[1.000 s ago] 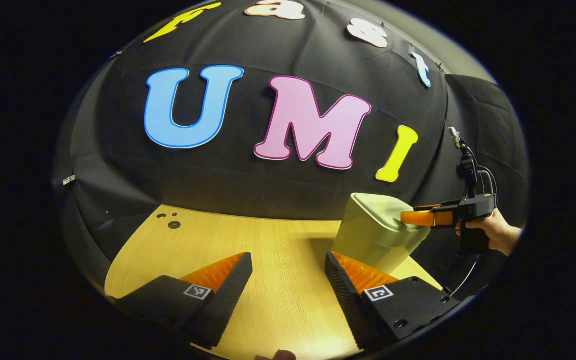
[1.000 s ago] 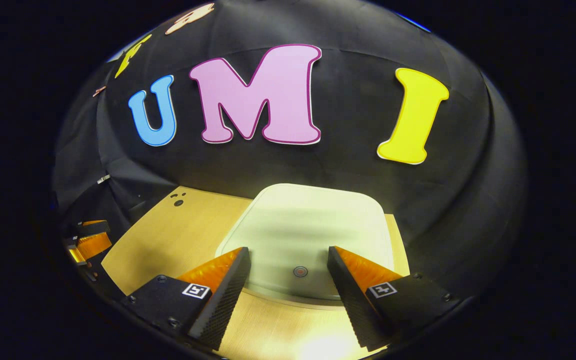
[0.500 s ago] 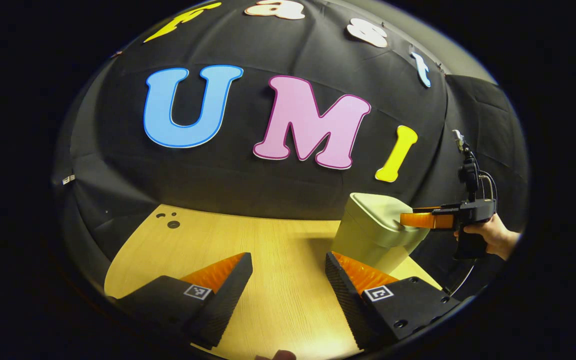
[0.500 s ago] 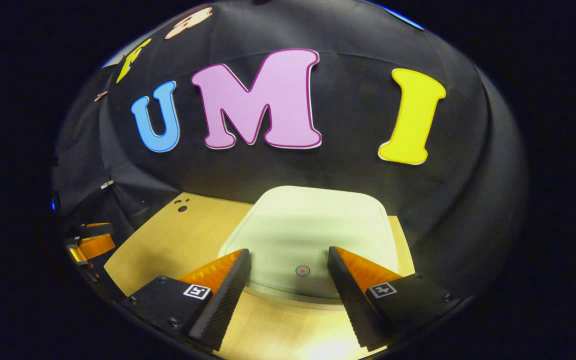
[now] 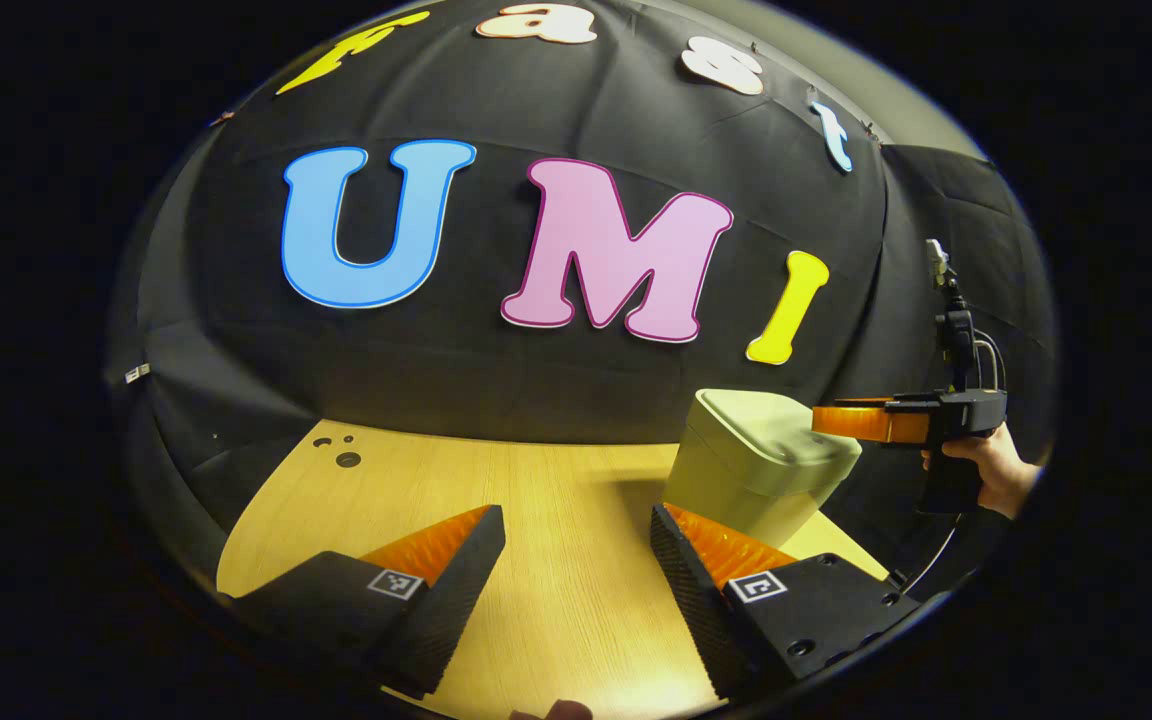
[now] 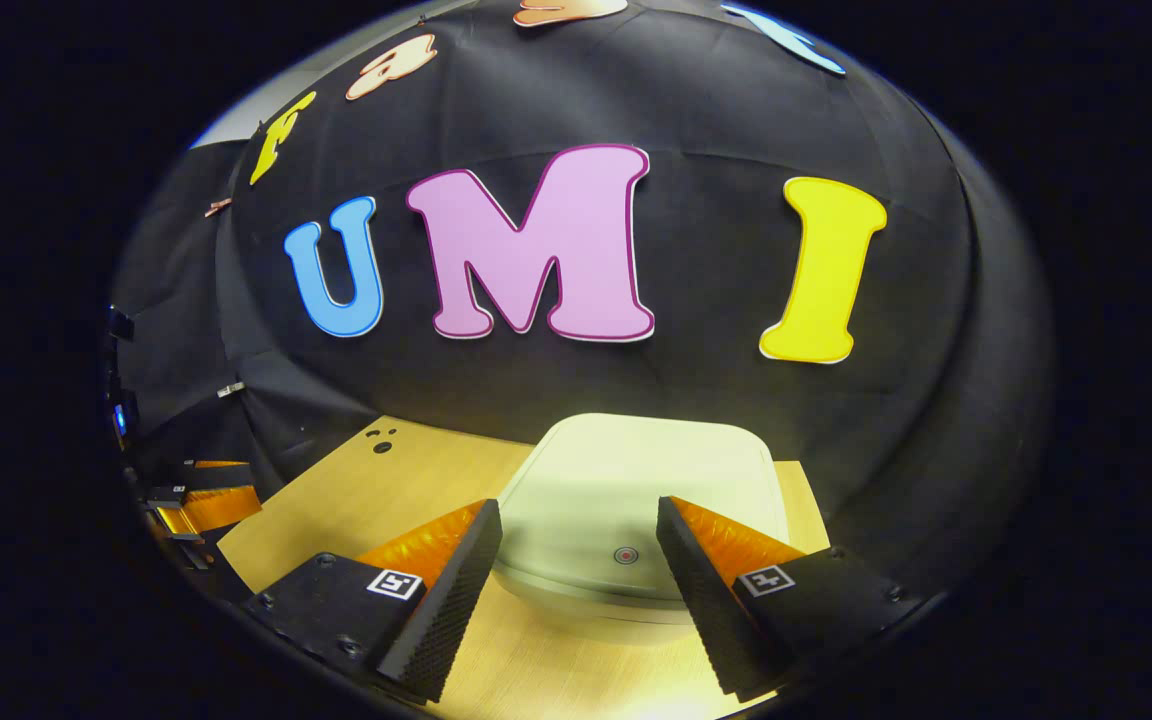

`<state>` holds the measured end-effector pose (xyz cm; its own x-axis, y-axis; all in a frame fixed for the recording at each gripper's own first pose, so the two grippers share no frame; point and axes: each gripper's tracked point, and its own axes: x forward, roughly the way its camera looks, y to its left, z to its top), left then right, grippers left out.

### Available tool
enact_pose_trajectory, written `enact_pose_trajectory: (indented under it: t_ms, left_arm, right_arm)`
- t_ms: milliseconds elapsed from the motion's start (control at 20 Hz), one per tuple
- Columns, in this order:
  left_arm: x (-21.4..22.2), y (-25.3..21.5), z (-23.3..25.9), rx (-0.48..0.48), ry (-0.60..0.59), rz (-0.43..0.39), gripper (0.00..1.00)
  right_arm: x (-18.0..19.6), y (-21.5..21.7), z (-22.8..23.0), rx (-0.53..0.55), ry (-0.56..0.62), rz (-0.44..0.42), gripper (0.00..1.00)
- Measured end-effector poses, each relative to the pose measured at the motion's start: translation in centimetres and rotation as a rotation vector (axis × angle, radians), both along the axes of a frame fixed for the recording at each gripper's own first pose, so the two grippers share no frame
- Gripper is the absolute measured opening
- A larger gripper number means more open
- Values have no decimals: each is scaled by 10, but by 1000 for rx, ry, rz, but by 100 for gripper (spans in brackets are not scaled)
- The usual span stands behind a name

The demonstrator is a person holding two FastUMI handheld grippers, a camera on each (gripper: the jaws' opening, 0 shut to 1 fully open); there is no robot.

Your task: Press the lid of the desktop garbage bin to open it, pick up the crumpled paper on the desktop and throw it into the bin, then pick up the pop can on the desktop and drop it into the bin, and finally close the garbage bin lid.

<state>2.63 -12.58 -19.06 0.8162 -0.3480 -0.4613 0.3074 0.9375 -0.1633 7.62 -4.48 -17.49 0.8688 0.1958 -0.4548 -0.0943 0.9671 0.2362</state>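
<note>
Your left gripper (image 5: 576, 545) gapes empty over the wooden desktop (image 5: 536, 490); your right gripper (image 6: 576, 545) likewise, above the closed bin lid (image 6: 636, 480); black cloth wall (image 6: 696, 390) beyond.

Right gripper (image 6: 576, 520) – fingers apart – above bin lid (image 6: 636, 470) (closed), wooden desktop (image 6: 366, 490) beneath.

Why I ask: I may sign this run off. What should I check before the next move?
1. Bin lid shut flat on the garbage bin: ok.
2. Right hand-held gripper open, holding nothing: ok.
3. Right hand-held gripper clear above the lid, judged from the left gripper view: ok.
4. Left hand-held gripper open, holding nothing: ok.
5. Crumpled paper and pop can inside the bin: cannot tell, the shut lid hides the inside.
</note>
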Motion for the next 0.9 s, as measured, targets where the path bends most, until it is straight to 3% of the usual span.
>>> enact_pose_trajectory:
  t_ms: [500, 900]
  left_arm:
    - [3, -8, 9, 9, -34, -12, 95]
    - [1, -7, 13, 17, -53, -11, 95]
  right_arm:
    - [-44, 25, 30, 25, -60, 27, 98]
    - [-74, 24, 17, 42, -47, -10, 98]
